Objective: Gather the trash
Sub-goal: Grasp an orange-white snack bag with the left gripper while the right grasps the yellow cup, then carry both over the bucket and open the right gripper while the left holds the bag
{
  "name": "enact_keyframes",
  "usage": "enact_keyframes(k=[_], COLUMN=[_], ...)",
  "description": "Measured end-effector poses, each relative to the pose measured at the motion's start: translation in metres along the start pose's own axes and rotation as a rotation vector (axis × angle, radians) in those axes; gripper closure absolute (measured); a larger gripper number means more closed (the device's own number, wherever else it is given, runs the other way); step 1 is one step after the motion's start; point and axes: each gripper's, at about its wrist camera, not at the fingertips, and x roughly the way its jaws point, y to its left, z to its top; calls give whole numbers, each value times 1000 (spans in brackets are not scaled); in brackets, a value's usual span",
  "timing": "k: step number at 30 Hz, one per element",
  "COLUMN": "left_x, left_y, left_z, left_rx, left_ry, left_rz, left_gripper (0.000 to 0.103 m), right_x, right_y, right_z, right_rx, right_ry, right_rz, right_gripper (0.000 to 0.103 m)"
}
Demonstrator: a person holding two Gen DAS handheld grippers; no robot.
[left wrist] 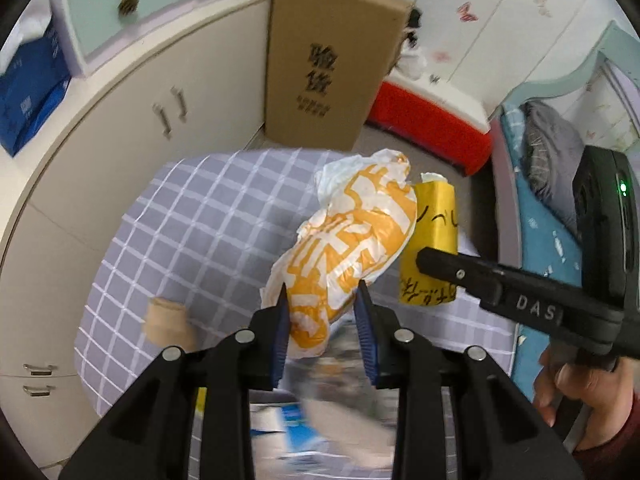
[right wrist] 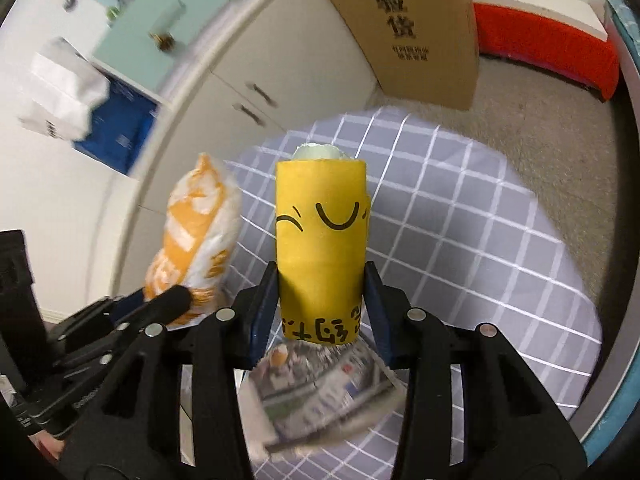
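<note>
Right wrist: jaws pinching yellow tube point(right wrist: 322, 256), wad inside; left's, orange-white bag point(left wrist: 348, 248).

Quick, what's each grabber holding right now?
Left gripper: shut on the orange-and-white wrapper.
Right gripper: shut on the yellow paper tube.

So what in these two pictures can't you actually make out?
- Newspaper below both jaws: blurred in both views, text unreadable.
- Yellow tube: its white filling barely peeks out.
- Orange-white bag: contents hidden by its wrapping.
- Small cardboard piece, left view: blurred.
</note>
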Motion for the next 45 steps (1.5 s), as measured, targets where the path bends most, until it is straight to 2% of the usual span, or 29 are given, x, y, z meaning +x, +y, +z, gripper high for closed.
enact_keyframes(k=[4,9,13,19,23,27,32,38,41,45], left_x=[-19,-28,-16,27,69,123,188,250,264,274], left_y=[-61,-154,-220,-307,-350,-376,-394,-401,-398,-398], left_z=[-4,-20,-42,-82,-113,-147,-186,-209,-211,-212], left_rx=[28,85,144,241,287,308,353,392,397,393], left_ry=[-52,-66,-39,53,143,256,366,435,454,472], left_rz=[-33,-122,-181,-236,-254,-256,-206,-131,-99,-83], left_gripper=[74,74,74,74,74,74,74,74,74,74], right_x=[-55,-123,-167,-200,-202,-190,-154,-112,-93,-85], right_y=[-28,-84,-145,-236,-296,-352,-411,-451,-466,-478], right_z=[-8,-30,-55,-107,-147,-191,-241,-263,-263,-263], right_rx=[18,49,111,229,338,451,576,646,665,695], right_ry=[-67,-128,-154,-164,-142,-109,-59,-30,-15,-4], right_rz=[49,34,3,-65,-105,-138,-169,-186,-184,-182], right_gripper=[62,62,62,62,62,62,62,59,49,45])
